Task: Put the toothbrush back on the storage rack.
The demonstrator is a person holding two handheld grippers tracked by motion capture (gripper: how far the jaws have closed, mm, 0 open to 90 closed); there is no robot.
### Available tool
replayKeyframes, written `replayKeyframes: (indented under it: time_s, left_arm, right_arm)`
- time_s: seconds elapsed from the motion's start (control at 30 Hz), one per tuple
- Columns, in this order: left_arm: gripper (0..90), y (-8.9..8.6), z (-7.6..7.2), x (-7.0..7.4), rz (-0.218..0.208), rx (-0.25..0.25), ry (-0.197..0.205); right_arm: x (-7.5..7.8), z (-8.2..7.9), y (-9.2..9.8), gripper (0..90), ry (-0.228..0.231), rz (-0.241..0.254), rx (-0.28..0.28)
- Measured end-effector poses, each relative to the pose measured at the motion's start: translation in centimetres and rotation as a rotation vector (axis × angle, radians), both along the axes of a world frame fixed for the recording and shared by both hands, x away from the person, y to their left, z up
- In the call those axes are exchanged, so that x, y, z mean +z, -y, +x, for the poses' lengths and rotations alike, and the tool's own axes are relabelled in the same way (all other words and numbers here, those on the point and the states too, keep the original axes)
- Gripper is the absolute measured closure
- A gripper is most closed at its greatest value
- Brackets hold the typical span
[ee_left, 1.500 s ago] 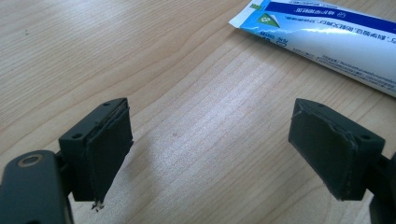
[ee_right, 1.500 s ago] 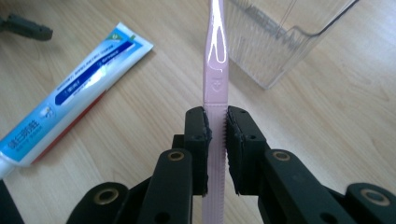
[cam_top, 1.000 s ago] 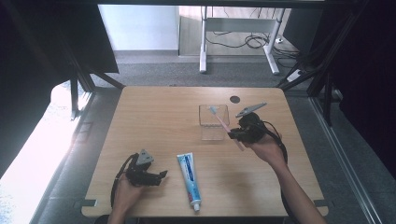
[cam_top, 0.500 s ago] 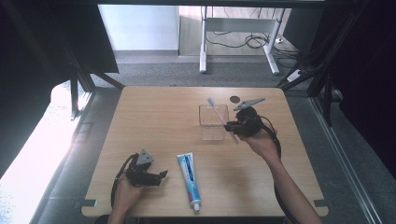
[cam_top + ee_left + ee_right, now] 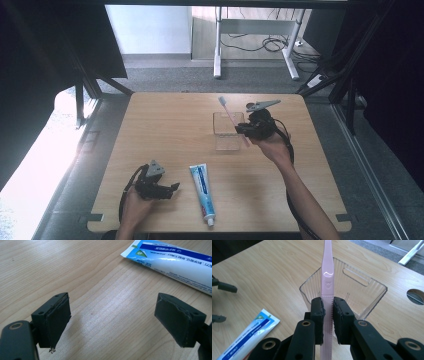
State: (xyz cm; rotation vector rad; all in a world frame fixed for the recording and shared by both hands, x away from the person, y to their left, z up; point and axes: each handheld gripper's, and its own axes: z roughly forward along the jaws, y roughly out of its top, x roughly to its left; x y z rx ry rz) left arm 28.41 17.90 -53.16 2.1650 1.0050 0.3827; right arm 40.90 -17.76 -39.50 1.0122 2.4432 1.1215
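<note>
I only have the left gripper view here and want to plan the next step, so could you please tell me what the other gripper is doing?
Observer: The right gripper is shut on a pink toothbrush, clamped on its handle.
Operator: Thank you. Where is it holding that toothbrush?
Observer: Over a clear plastic container on the far half of the table, with the brush head pointing away from the person.
Operator: And how does the toothpaste tube lie relative to my gripper?
Observer: The toothpaste tube lies flat just to the right of the left gripper, cap end toward the near table edge; the gripper is open and empty.
</note>
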Motion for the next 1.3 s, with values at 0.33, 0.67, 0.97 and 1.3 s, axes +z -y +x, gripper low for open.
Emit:
replayKeyframes:
  time_s: [0.33, 0.67, 0.97, 1.3]
  left_arm:
    - [13.6, 0.0, 0.0, 0.0, -0.001, -0.001, -0.001]
    - [13.6, 0.0, 0.0, 0.0, -0.001, -0.001, 0.0]
    - [13.6, 0.0, 0.0, 0.0, -0.001, -0.004, 0.0]
    - [13.6, -0.1, 0.0, 0.1, -0.009, -0.004, 0.006]
  right_arm:
    - [-0.2, 1.2, -0.4, 79.4, 0.022, 0.032, -0.027]
    - [-0.1, 2.4, -1.1, 79.4, 0.048, 0.054, -0.047]
    - [-0.7, 3.6, -1.6, 79.4, 0.06, 0.06, -0.049]
    - [-1.6, 4.6, -2.1, 79.4, 0.067, 0.038, -0.058]
